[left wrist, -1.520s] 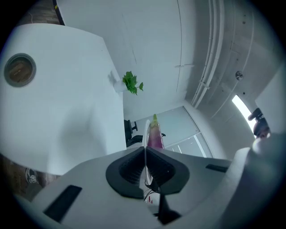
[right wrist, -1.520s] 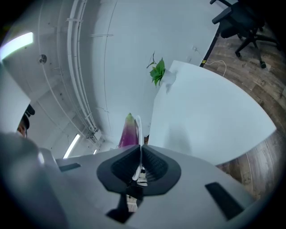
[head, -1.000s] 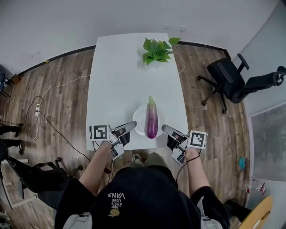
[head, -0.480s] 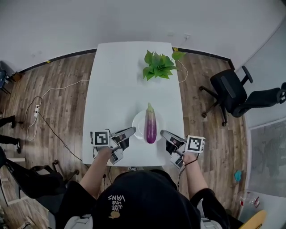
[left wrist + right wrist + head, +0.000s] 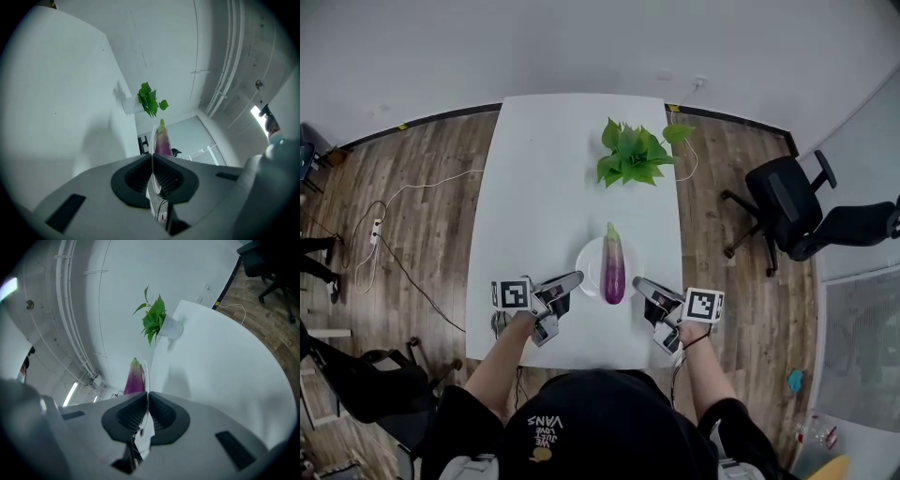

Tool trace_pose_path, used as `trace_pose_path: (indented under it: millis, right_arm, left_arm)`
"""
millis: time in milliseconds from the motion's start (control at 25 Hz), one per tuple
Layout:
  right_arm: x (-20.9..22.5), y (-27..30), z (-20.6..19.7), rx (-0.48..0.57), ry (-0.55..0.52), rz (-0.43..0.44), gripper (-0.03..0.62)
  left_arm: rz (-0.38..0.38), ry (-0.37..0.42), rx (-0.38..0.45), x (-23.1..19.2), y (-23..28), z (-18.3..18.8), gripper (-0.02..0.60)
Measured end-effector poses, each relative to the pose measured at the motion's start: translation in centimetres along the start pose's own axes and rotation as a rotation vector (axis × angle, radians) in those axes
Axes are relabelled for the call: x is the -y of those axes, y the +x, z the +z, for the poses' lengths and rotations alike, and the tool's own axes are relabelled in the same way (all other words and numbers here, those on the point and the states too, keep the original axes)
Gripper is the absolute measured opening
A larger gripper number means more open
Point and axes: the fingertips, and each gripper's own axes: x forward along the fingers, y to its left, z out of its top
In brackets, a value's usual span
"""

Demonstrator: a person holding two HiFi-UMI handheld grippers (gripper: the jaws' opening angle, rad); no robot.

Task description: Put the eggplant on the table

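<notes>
— Gripping what, the left hand-held gripper (image 5: 575, 278) and the right hand-held gripper (image 5: 637, 282)?
— Both were clamped on the plate (image 5: 591, 261) rim, at 8 and 4 o'clock. The eggplant (image 5: 614, 263) lay on that plate, over the tabletop (image 5: 544, 187), toward 6 o'clock.

We find the bench (image 5: 534, 187) bare beyond the plate (image 5: 586, 267) and leftward; a potted plant (image 5: 633, 155) blocks the far right

In the head view, the eggplant (image 5: 614, 264) covers the middle of the plate (image 5: 589, 255). The leaves of the potted plant (image 5: 633, 152) hide its pot, and the office chair (image 5: 792, 211) runs off the right edge. In their own views, the left claw (image 5: 151, 157) and right claw (image 5: 147, 397) each block the eggplant's lower end.
</notes>
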Motion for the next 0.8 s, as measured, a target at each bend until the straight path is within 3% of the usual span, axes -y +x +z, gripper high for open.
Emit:
trace_pose_path:
  millis: [480,640,800]
  right_arm:
    - [4.3,1.3,2.2,-0.048,0.01,-0.048,0.026]
    - [5.7,1.7,2.3,-0.064,0.022,-0.075,0.026]
    - [6.5,2.0,2.3,-0.071,0.044,-0.073,0.026]
  left_arm:
    - [0.028,-0.025,0.019,-3.9,2.1,1.6,0.02]
    - [0.032,-0.085,0.023,-4.8,2.6,1.6,0.02]
    - [0.064,-0.081,0.011,-6.1,2.8,1.7,0.02]
